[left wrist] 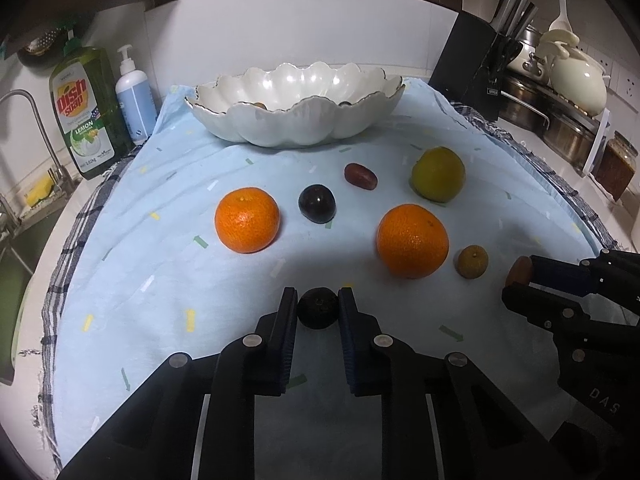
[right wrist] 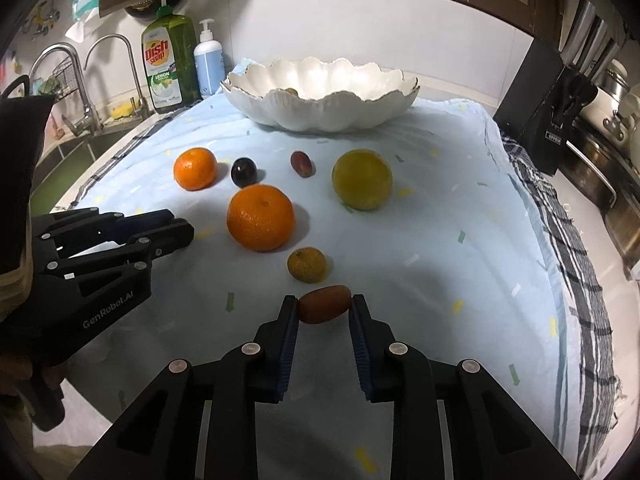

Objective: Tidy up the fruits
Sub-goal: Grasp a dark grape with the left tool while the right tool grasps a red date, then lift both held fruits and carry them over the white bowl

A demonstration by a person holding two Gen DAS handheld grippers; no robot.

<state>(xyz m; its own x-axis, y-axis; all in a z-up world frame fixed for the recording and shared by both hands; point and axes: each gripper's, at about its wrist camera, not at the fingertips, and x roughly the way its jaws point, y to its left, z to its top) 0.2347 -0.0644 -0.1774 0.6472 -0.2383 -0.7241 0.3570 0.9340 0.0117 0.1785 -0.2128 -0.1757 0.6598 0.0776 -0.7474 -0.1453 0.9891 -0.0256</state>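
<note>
Left tongs [left wrist: 318, 306] clamp dark fruit [left wrist: 318, 307] | right tongs [right wrist: 324, 310] clamp reddish-brown fruit [right wrist: 324, 309] | bowl [left wrist: 296, 120] holds fruit (barely visible)

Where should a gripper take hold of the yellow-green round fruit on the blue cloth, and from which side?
Grip the yellow-green round fruit across its widest middle, coming from above and the near side. It is round, and the cloth to its front and right is free; a small reddish fruit lies to its left.

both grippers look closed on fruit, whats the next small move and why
Probably lift both straight up. The left gripper is shut on a small dark round fruit, the right gripper on a reddish-brown oval fruit; both fruits sit at the light blue cloth, and the white scalloped bowl is farther back.
</note>
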